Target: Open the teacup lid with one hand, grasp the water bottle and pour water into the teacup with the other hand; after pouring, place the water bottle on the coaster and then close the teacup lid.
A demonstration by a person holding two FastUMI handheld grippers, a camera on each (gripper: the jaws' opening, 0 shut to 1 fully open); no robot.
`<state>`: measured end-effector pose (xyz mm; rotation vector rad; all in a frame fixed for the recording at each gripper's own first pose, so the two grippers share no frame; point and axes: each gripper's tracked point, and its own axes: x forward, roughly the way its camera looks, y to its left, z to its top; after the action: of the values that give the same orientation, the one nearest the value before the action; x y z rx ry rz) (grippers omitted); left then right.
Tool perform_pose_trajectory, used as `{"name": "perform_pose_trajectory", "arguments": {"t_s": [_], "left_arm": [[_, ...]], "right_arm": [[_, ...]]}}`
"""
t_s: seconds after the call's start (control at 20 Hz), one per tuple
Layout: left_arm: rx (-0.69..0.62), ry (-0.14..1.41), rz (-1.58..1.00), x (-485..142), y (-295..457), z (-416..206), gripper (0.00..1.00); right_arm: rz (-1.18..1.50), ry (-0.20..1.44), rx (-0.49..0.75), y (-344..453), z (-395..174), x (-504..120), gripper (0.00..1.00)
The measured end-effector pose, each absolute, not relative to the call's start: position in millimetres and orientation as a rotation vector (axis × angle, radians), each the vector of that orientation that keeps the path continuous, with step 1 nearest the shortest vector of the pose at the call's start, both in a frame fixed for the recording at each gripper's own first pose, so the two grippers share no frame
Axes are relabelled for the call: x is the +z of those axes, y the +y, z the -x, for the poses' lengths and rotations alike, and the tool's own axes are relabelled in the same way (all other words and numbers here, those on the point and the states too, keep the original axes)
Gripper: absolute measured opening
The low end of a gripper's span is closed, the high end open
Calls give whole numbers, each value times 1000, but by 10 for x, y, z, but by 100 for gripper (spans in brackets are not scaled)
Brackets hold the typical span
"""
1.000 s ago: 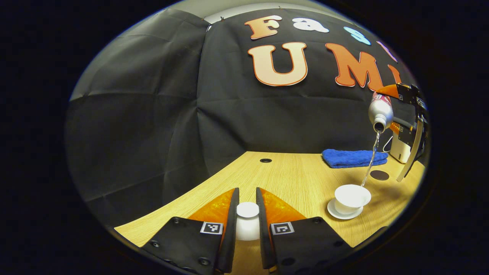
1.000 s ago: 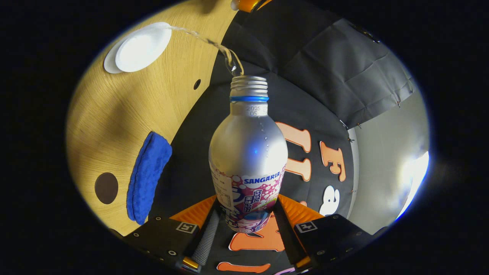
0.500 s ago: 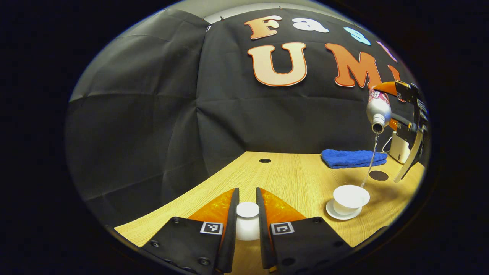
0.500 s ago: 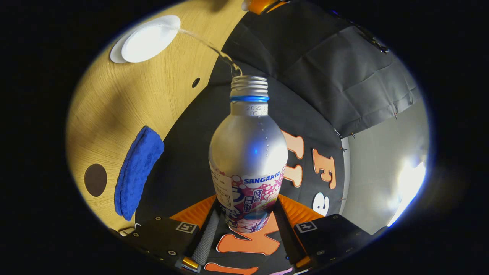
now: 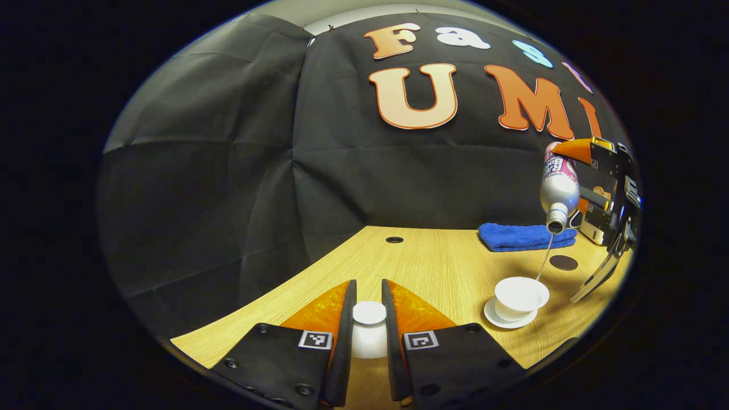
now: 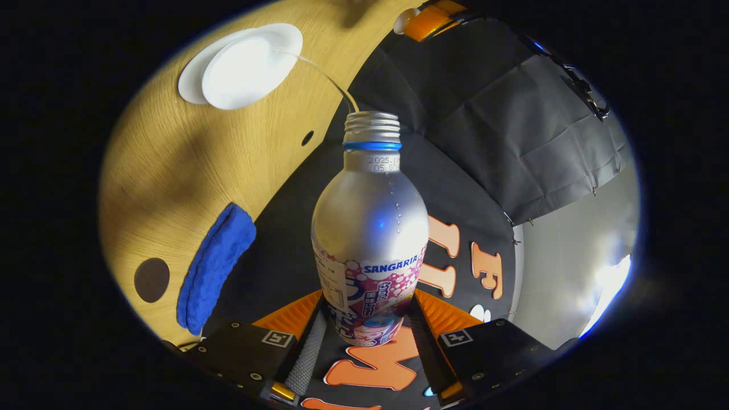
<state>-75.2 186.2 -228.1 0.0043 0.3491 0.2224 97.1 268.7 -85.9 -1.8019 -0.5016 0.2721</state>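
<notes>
The right gripper (image 6: 367, 341) clamps the tilted water bottle (image 6: 370, 228), a thin stream (image 6: 324, 77) running from its mouth into the teacup (image 6: 250, 68) on the table (image 6: 171, 165).

Bottle (image 6: 370, 228) brushed matt metal; teacup (image 5: 521, 296) glossy white ceramic; table (image 5: 433, 267) smooth wood-grain; towel (image 5: 521, 236) nubby cloth.

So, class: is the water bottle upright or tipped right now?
Tipped. The water bottle hangs mouth-down in the right gripper, a thin stream running into the teacup.
</notes>
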Motion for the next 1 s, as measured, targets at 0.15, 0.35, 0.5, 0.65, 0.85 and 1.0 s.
{"name": "perform_pose_trajectory", "arguments": {"t_s": [0.15, 0.35, 0.5, 0.65, 0.85, 1.0], "left_arm": [[218, 348, -5, -2279, 1858, 749, 31], [202, 341, -3, -2270, 1839, 739, 31], [191, 327, -13, -2258, 1847, 727, 31], [189, 324, -18, -2241, 1838, 727, 31], [172, 312, -2, -2221, 1813, 713, 31], [148, 290, 4, -2158, 1768, 693, 31]], "right_arm": [[1819, -519, 274, 2706, -942, -883, 78], [1806, -509, 302, 2752, -889, -1031, 78], [1784, -483, 341, 2817, -835, -1227, 78], [1741, -432, 369, 2847, -806, -1377, 78], [1607, -310, 427, 2797, -803, -1574, 79], [1461, -209, 455, 2757, -765, -1655, 79]]}}
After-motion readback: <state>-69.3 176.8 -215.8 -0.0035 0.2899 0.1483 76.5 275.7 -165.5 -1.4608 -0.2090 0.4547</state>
